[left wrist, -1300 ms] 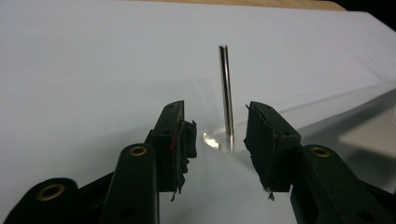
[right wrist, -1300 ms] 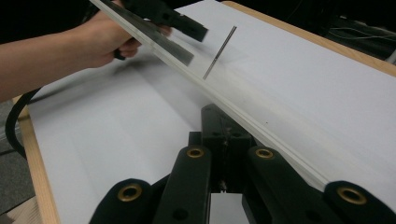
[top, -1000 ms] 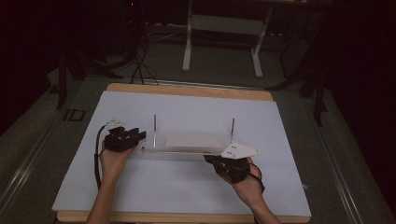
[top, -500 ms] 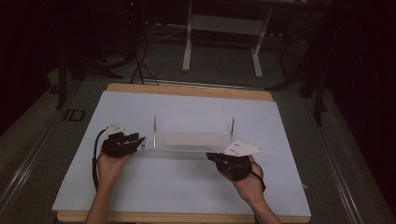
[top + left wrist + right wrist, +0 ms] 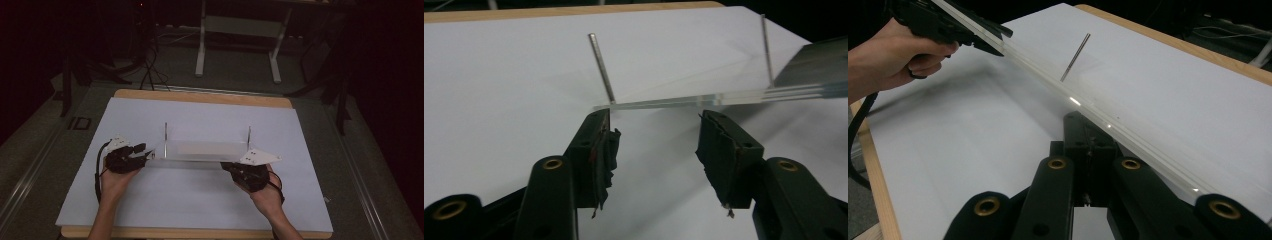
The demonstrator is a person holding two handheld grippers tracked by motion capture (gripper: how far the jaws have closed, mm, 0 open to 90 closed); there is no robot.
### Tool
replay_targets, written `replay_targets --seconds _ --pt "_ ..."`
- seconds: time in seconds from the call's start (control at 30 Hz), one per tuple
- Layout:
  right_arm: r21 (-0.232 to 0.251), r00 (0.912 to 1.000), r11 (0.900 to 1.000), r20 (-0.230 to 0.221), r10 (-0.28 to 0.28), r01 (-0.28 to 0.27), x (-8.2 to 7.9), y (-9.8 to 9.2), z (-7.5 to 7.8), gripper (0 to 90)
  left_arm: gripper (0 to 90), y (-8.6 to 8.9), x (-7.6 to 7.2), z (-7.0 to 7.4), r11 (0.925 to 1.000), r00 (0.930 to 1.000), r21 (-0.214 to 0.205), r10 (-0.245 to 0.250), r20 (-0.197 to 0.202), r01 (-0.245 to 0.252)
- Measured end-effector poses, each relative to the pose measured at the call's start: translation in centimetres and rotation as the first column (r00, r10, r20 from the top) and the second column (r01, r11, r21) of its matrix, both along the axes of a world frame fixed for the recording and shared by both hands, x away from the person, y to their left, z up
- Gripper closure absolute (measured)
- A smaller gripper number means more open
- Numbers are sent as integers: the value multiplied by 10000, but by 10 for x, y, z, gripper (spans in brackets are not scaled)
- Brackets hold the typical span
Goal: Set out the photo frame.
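White paper covers the worktop (image 5: 150, 210); the clear acrylic plate (image 5: 200, 150) with two thin pins rests mid-sheet. It looks stiff, slick, scratch-prone; grip its edges. Left claw (image 5: 656, 132) has just been opening, nothing between; right claw (image 5: 1088, 145) is closed at the plate's edge.

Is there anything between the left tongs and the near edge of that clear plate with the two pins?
Nothing visible. The left tongs stand open, having just widened, with bare white paper between them and the clear acrylic plate with two upright metal pins.
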State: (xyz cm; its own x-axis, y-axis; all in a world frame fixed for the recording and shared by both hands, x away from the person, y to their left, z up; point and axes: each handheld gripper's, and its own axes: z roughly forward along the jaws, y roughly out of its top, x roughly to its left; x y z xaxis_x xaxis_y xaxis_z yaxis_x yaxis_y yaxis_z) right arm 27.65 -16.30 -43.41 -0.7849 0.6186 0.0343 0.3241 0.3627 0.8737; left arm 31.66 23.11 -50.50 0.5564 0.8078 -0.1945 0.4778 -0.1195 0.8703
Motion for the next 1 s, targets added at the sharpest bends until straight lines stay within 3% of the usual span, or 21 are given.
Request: replay_targets --seconds 0.13,0.27,0.33,0.47,0.8,1.0 --pt "-4 10000 10000 -86 32 -32 2 0 3 900 466 -5 -3 4 9989 9986 237 -420 325 413" --pt "-24 9999 10000 -129 37 -37 5 0 5 900 391 -11 -4 8 9945 9956 711 -801 488 765" --pt "-38 9999 10000 -98 58 -58 6 0 6 900 344 -14 -5 9 9930 9947 900 -819 614 762" --pt "-30 9999 10000 -103 63 -63 7 0 7 900 315 -14 -5 12 9935 9930 881 -794 869 718" --pt "127 9999 9999 -145 32 -30 11 0 10 900 348 -26 -2 22 9866 9789 1156 -1328 1553 1155" --pt "195 9998 9998 -187 3 1 13 0 12 900 395 -28 -2 25 9881 9739 1176 -1204 1924 990"
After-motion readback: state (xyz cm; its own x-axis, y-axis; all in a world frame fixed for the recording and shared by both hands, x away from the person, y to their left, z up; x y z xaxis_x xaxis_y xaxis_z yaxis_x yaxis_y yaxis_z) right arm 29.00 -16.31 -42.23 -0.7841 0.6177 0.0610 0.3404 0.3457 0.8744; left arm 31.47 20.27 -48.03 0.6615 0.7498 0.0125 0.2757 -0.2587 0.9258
